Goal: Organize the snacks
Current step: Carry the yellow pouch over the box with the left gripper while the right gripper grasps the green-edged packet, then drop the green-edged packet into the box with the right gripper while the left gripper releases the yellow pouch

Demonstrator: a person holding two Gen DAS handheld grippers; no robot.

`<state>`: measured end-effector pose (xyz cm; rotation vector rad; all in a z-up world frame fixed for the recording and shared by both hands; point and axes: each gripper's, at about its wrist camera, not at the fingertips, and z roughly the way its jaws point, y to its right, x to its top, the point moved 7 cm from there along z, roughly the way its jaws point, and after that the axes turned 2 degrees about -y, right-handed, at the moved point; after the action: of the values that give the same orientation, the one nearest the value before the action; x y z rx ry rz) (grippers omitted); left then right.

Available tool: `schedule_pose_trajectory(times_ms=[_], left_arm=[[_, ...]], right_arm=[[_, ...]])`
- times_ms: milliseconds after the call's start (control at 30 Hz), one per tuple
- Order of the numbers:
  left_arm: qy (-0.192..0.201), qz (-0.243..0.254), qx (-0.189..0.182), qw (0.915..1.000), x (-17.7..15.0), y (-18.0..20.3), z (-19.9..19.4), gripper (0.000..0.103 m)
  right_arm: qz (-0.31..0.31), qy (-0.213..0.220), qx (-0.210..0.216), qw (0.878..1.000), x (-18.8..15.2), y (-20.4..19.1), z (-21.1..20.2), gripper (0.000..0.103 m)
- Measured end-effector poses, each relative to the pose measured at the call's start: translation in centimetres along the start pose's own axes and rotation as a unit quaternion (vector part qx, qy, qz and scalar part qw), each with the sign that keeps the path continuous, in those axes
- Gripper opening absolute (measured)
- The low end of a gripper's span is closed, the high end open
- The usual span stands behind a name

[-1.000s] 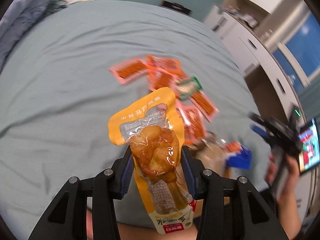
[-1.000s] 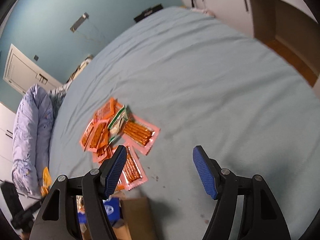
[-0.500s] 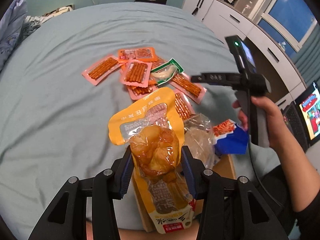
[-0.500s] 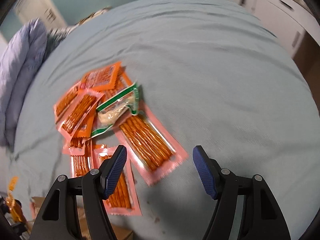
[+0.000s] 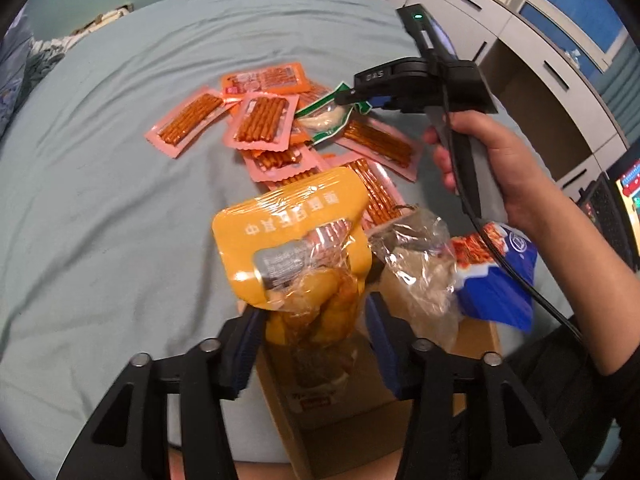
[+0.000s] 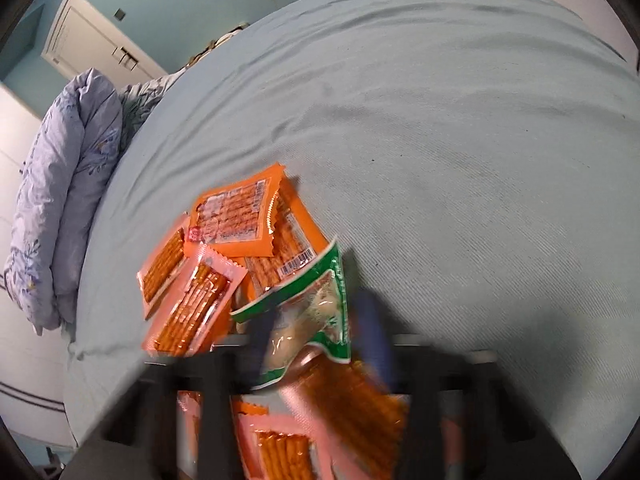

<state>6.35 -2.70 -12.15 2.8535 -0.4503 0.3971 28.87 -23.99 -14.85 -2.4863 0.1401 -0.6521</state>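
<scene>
Snacks: green-edged pouch [image 6: 316, 320] lies between the right tongs [image 6: 320, 344], just closing on it; left tongs [image 5: 310, 330] just opening, yellow pouch [image 5: 296, 248] between — box [image 5: 344, 412] at 6 o'clock.

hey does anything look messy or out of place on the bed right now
Yes. The orange stick-snack packets lie in a loose, overlapping heap on the bed sheet rather than sorted. A green-edged packet sits crooked on top. Above the cardboard box, the yellow pouch leans tilted between the left tongs.
</scene>
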Motion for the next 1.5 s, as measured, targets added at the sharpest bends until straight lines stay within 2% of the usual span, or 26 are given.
schedule_pose_trajectory(times_ms=[100, 167, 333, 433, 500, 633, 800, 1000, 1100, 1267, 1400, 1500], left_arm=[[-0.001, -0.023, -0.015, 0.9996, 0.4, -0.6, -0.2, 0.055], [0.013, -0.043, -0.016, 0.9989, 0.8, -1.6, -0.8, 0.057], [0.106, -0.068, 0.022, 0.9918, 1.6, -4.1, -4.7, 0.074], [0.142, -0.074, 0.045, 0.9861, 1.8, -4.9, -6.2, 0.075], [0.150, -0.069, 0.053, 0.9848, 1.8, -4.9, -6.6, 0.076], [0.139, -0.047, 0.070, 0.9867, 1.5, -4.1, -6.3, 0.076], [0.147, -0.039, 0.092, 0.9841, 1.1, -4.1, -6.8, 0.076], [0.163, -0.033, 0.124, 0.9783, 0.7, -4.4, -7.7, 0.076], [0.165, -0.027, 0.133, 0.9768, 0.5, -4.2, -8.0, 0.076], [0.170, -0.024, 0.141, 0.9749, 0.3, -4.1, -8.3, 0.076], [0.179, -0.042, 0.103, 0.9775, 0.5, -4.3, -8.6, 0.076], [0.186, -0.059, 0.087, 0.9768, 0.5, -4.8, -9.0, 0.076]], right_arm=[[0.008, 0.012, 0.015, 1.000, -0.2, 0.5, -0.8, 0.018], [0.011, 0.033, 0.020, 0.999, 0.0, 0.5, -2.0, 0.015], [-0.013, 0.129, 0.017, 0.991, 0.2, -1.2, -8.6, 0.014], [-0.022, 0.187, 0.024, 0.982, -1.0, -2.6, -14.0, 0.014], [-0.027, 0.213, 0.023, 0.976, -2.1, -3.4, -16.7, 0.014], [-0.023, 0.264, 0.016, 0.964, -6.1, -3.6, -22.1, 0.014], [0.019, 0.289, 0.000, 0.957, -13.2, -0.9, -25.7, 0.014], [0.041, 0.308, -0.017, 0.950, -20.7, 0.2, -29.9, 0.014], [0.050, 0.309, 0.023, 0.949, -22.7, -1.2, -31.4, 0.014], [0.018, 0.292, 0.041, 0.955, -25.7, -4.0, -32.0, 0.014], [0.028, 0.258, 0.083, 0.962, -27.0, -5.9, -29.8, 0.014], [0.024, 0.239, 0.094, 0.966, -26.5, -7.4, -27.6, 0.014]])
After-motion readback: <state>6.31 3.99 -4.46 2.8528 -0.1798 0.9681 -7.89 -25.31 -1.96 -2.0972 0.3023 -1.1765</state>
